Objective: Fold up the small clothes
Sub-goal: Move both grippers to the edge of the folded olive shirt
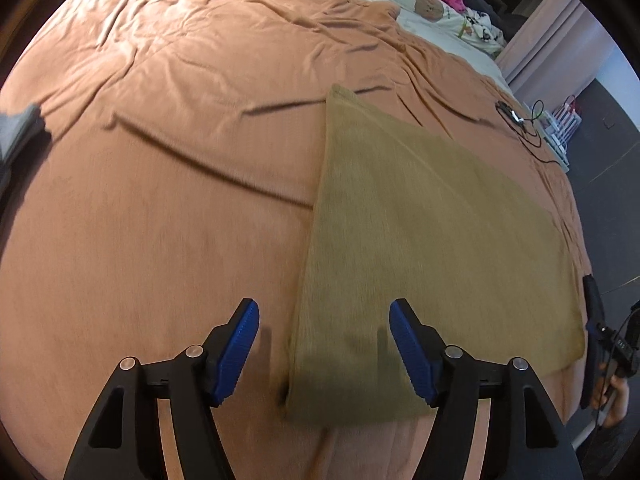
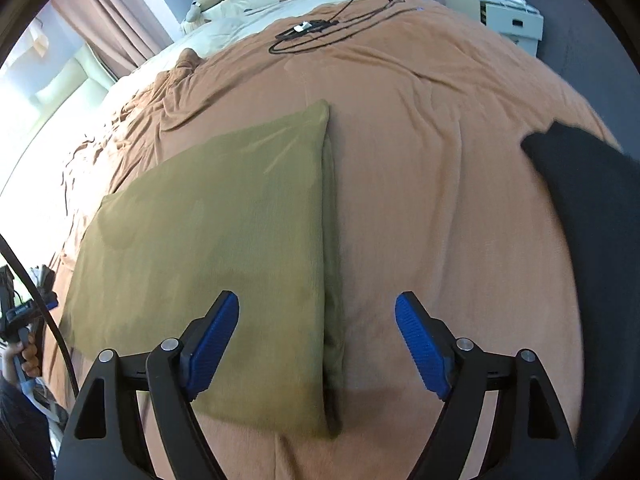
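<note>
Flat olive-green folded cloth (image 1: 420, 240) lies smoothed on the rumpled orange bedsheet (image 1: 160, 160), w/ left claw (image 1: 324, 350) & right claw (image 2: 316, 346) both spread, empty, over its near corners, prob. lined up for next fold.

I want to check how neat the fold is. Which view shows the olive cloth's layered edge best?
The right wrist view: the olive cloth lies sharp there, with its stacked layers visible along its right side. The left wrist view shows the same cloth blurred and flat, its layers not distinguishable.
</note>
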